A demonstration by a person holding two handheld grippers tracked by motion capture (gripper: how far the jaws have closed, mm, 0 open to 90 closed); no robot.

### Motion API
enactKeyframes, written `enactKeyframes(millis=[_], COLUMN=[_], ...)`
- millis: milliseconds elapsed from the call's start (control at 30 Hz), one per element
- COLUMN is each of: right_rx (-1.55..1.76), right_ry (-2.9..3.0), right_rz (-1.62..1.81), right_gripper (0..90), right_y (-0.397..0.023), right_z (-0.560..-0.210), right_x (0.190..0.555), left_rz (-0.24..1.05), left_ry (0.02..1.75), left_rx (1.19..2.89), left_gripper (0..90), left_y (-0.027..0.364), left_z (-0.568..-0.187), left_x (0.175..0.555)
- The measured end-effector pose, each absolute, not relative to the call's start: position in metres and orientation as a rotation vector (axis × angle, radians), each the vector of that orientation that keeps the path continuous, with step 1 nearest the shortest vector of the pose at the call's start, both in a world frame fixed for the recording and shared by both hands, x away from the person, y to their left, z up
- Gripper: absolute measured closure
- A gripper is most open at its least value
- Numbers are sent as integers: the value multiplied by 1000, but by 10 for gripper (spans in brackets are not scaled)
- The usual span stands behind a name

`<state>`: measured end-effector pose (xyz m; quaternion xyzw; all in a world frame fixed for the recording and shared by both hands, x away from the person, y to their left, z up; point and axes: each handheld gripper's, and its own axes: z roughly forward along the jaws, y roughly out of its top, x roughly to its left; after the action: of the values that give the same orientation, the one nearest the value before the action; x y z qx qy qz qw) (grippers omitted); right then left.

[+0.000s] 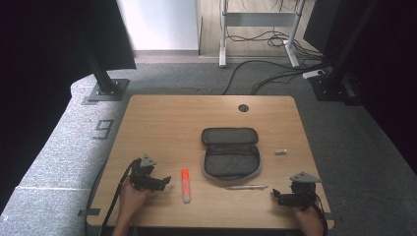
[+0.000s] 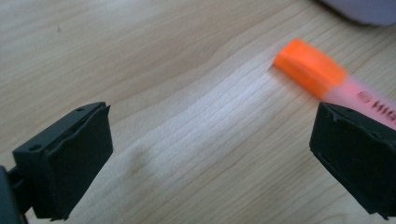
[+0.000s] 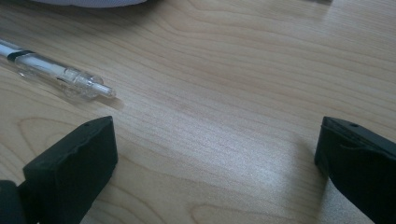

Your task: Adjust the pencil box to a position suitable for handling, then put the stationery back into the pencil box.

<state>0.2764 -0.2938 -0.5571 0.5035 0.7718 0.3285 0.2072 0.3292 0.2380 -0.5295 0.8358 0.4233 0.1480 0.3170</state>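
Left gripper (image 1: 164, 181) sits low over the near left part of the worktop (image 1: 162, 123), held in a hand (image 1: 132, 195) that comes in from the bottom edge, and its jaws stand wide apart with nothing between them. Just beside it, toward the middle of the worktop, lies an orange highlighter (image 1: 185, 185), flat on the wood, its orange cap pointing away from the person; the two are near but not touching. In the left gripper view the highlighter (image 2: 327, 81) lies ahead and to the right, its pale barrel running down behind the right-hand jaw, while bare wood fills the gap between the two black jaws. Right gripper (image 1: 276, 194) rests near the front right corner, also gaping, with only bare wood between its jaws. A clear pen (image 1: 247, 187) lies flat between that gripper and the pencil case (image 1: 231, 152), just in front of the case's near edge; in the right gripper view the pen (image 3: 60, 77) shows its clear tip up and to the left of the left-hand jaw, clear of it. The pencil case lies open in the middle of the worktop, lid folded back away from the person. A small pale eraser-like piece (image 1: 281, 152) sits to the right of the case, apart from it.
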Motion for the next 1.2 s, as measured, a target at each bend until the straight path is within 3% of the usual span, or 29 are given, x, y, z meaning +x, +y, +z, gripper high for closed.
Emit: enactKeyframes(millis=[300,967,1200], right_rx=[1402,1408,1422], right_ry=[2149,2143,2110], right_rz=[915,915,895], right_gripper=[0,0,67], right_y=[-294,-294,-300], right_z=[-557,-557,-551], right_x=[276,277,275], left_rz=[414,416,419], left_ry=[1132,1136,1145], left_rx=[2194,2194,2190], left_gripper=[0,0,0], left_y=[241,241,241], left_z=[-548,-548,-548], left_x=[326,326,325])
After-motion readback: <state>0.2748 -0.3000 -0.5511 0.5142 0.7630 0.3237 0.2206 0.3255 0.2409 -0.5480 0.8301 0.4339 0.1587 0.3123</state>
